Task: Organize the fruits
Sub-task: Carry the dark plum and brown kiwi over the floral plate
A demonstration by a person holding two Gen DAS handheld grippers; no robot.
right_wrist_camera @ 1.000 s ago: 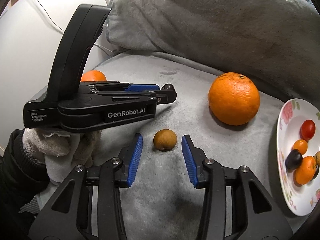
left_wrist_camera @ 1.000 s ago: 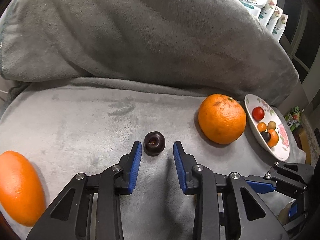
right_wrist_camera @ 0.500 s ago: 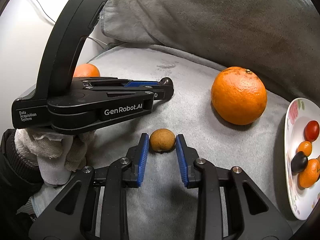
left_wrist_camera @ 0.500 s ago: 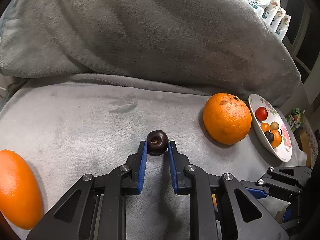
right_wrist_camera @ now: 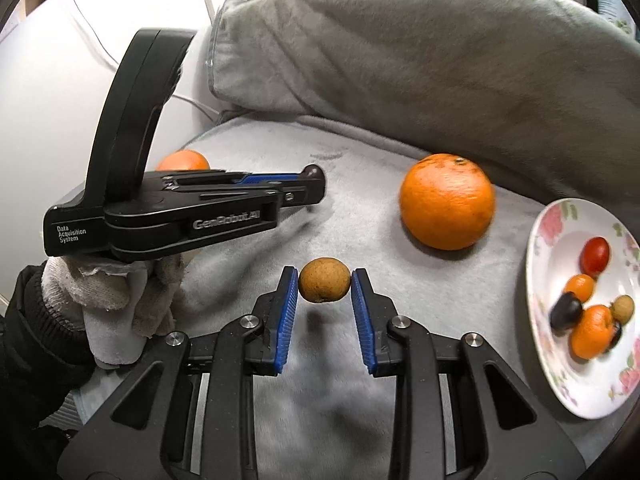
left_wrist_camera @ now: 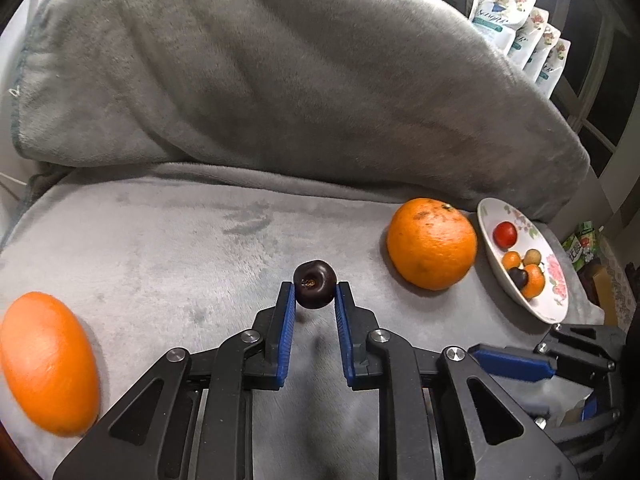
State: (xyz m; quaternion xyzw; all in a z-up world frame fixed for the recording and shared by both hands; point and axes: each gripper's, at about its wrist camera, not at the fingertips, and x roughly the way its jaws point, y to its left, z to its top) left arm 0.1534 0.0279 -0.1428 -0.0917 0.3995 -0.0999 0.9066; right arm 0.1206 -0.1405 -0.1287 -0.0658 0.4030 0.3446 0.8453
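The left gripper [left_wrist_camera: 314,293] has its jaws clamped on a small dark cherry [left_wrist_camera: 314,289], which sits between the blue pads near their tips, lifted a little above the grey blanket [left_wrist_camera: 168,248]; a shadow lies under it. The right gripper [right_wrist_camera: 325,287] has its jaws pressed on a small brown round fruit, maybe a longan [right_wrist_camera: 324,285], also raised over the blanket.

A big orange [left_wrist_camera: 432,243] rests on the blanket to the right of the cherry, well apart from it, and just beside it on the right stands a white flowered plate [left_wrist_camera: 554,304]. In the plate lie a red cherry tomato [left_wrist_camera: 505,233], two small orange fruits, a dark one and a small brown one, close together. A second orange [left_wrist_camera: 48,366] lies at the far left. Behind everything rises a cushion under the same grey fabric. A hand in a white glove [right_wrist_camera: 108,300] holds the left gripper, seen in the right wrist view.
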